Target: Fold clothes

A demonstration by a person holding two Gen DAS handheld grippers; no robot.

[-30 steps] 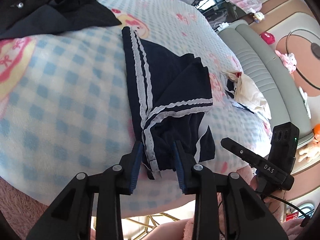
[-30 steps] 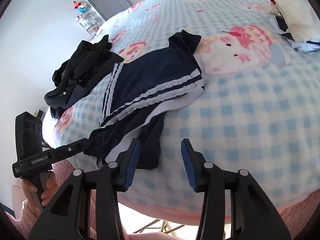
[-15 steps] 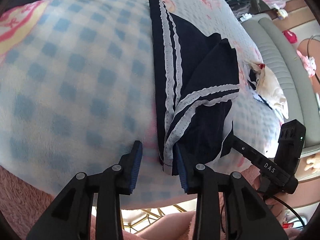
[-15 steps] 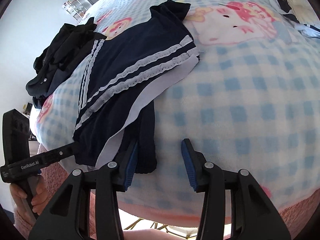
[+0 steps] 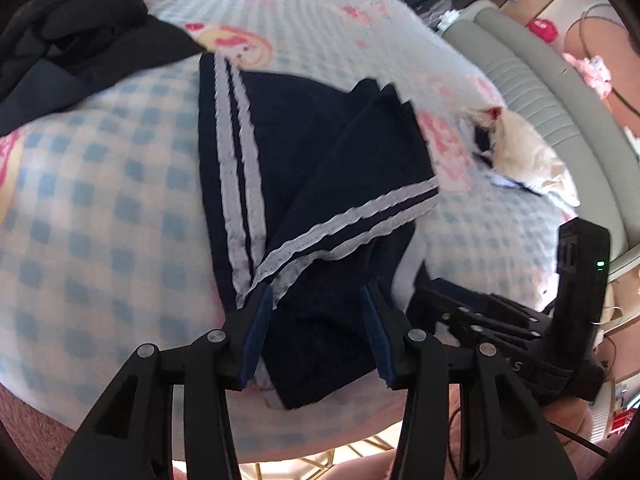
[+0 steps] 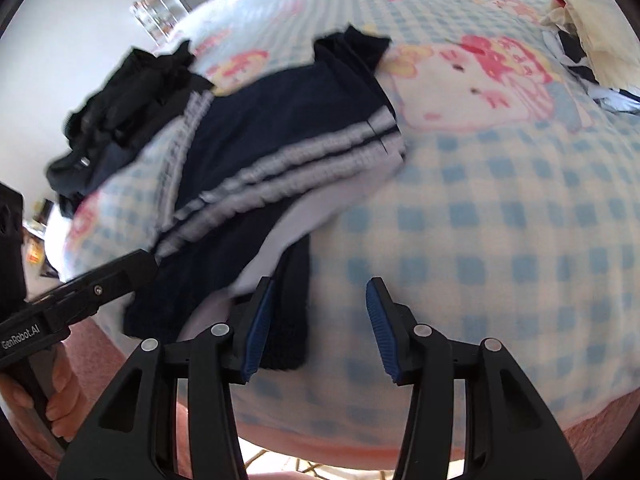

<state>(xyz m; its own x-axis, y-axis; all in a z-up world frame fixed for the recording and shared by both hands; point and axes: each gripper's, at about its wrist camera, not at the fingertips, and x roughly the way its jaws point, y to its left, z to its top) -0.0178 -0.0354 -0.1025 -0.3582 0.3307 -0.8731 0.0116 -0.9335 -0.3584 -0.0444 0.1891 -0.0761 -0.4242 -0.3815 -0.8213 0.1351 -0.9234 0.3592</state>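
Tongs both gaping wide, gripping nothing: left gripper [image 5: 316, 332] and right gripper [image 6: 318, 326] hovering over navy top's [image 5: 320, 168] near edge on checked blanket [image 5: 100, 208].

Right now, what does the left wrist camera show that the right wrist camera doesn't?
Only the left wrist view shows the grey sofa and the right claw from outside. Only the right wrist view shows the wire shelf and a hand holding the left tool. Both show the navy sailor top, the black clothes pile and the checked blanket.
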